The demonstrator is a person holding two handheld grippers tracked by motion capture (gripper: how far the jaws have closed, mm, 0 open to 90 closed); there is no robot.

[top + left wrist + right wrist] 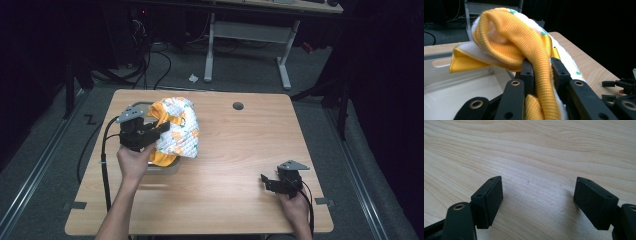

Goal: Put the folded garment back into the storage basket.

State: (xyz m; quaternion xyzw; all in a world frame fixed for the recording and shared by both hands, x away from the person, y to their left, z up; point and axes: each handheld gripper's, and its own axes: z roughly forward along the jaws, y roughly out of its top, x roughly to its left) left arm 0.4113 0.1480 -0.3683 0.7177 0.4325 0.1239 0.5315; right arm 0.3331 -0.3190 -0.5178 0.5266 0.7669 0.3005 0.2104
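Note:
A bundled garment [177, 131], white with an orange-and-green print and yellow ribbed trim, hangs over a shallow white tray [171, 167] at the table's left. My left gripper [161, 129] is shut on its yellow ribbed edge [541, 72]; the fabric runs between the two black jaws and bulges above them. The tray's pale inside [461, 87] lies below the cloth. My right gripper [266, 181] rests low at the table's front right, jaws wide apart with bare wood [536, 192] between them; it also appears far off as the right gripper [616, 86].
The wooden table [240, 150] has a round cable hole [238, 106] near its far edge. A black cable [105, 160] trails from the left gripper over the table's left side. Another desk's white legs [210, 45] stand beyond on the grey floor.

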